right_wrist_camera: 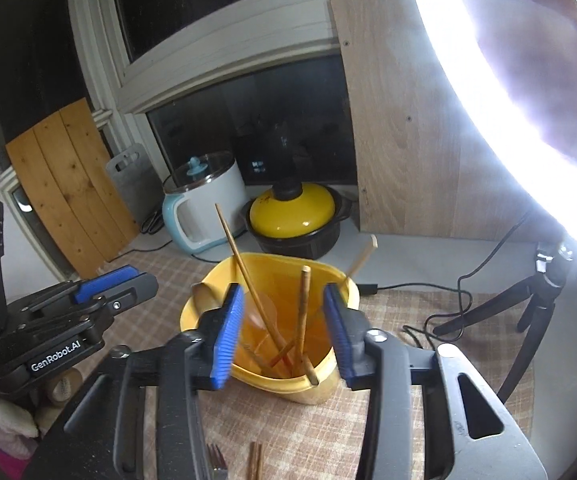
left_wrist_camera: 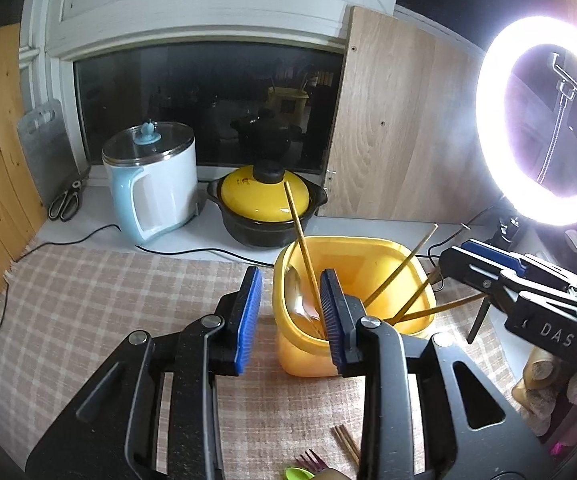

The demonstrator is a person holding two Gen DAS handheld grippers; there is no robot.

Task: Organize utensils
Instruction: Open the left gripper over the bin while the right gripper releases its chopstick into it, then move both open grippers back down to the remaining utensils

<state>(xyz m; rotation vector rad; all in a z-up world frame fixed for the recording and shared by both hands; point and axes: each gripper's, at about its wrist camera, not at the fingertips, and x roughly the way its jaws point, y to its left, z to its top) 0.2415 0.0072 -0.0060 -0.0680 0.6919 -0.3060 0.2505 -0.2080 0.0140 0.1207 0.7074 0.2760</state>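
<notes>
A yellow utensil holder [left_wrist_camera: 368, 264] [right_wrist_camera: 272, 268] stands on the checked tablecloth. Several wooden chopsticks [left_wrist_camera: 300, 236] [right_wrist_camera: 240, 260] and a metal spoon [left_wrist_camera: 298, 296] lean inside it. My left gripper [left_wrist_camera: 290, 320] hovers at the holder's near left rim, open, its pads holding nothing. My right gripper [right_wrist_camera: 283, 336] is above the holder's near side, open, with chopsticks in the holder showing past the gap. Each gripper appears in the other's view: the right gripper [left_wrist_camera: 460, 256], the left gripper [right_wrist_camera: 128, 276]. A pair of chopsticks [left_wrist_camera: 346, 444] [right_wrist_camera: 255, 460] and a fork [left_wrist_camera: 312, 460] [right_wrist_camera: 216, 460] lie on the cloth close to me.
Behind the holder sit a white and blue kettle [left_wrist_camera: 156, 184] and a black pot with a yellow lid [left_wrist_camera: 266, 208]. Scissors [left_wrist_camera: 66, 202] lie at the back left. A bright ring light [left_wrist_camera: 544, 120] on a tripod [right_wrist_camera: 528, 308] stands at the right, cables trailing.
</notes>
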